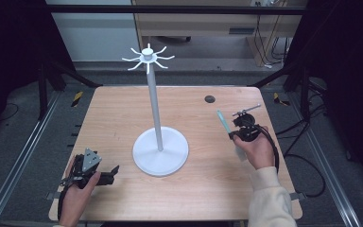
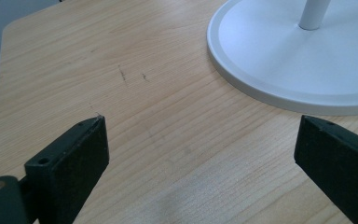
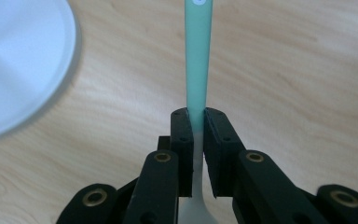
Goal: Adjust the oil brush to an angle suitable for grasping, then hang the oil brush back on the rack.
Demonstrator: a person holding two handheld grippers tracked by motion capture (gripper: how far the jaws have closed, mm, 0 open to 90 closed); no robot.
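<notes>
While the right gripper (image 3: 196, 122) has its jaws pressed flat against a slim green-handled utensil (image 3: 198, 56), the likely step is to carry it up to the white stand (image 1: 154, 104) and hang it on one of the hooks (image 1: 147, 57) at the top. To do that well, keep the squeeze firm and the handle pointing straight out ahead of the jaws, so the hole at its far tip meets a hook squarely. The stand's round base (image 3: 14, 70) lies off to this gripper's left. The right gripper view gives the pinch and that hole; the high view gives the hooks high above the table (image 1: 123, 109). The left gripper (image 2: 200, 144) rests wide open and empty, the base just ahead of its jaws.
</notes>
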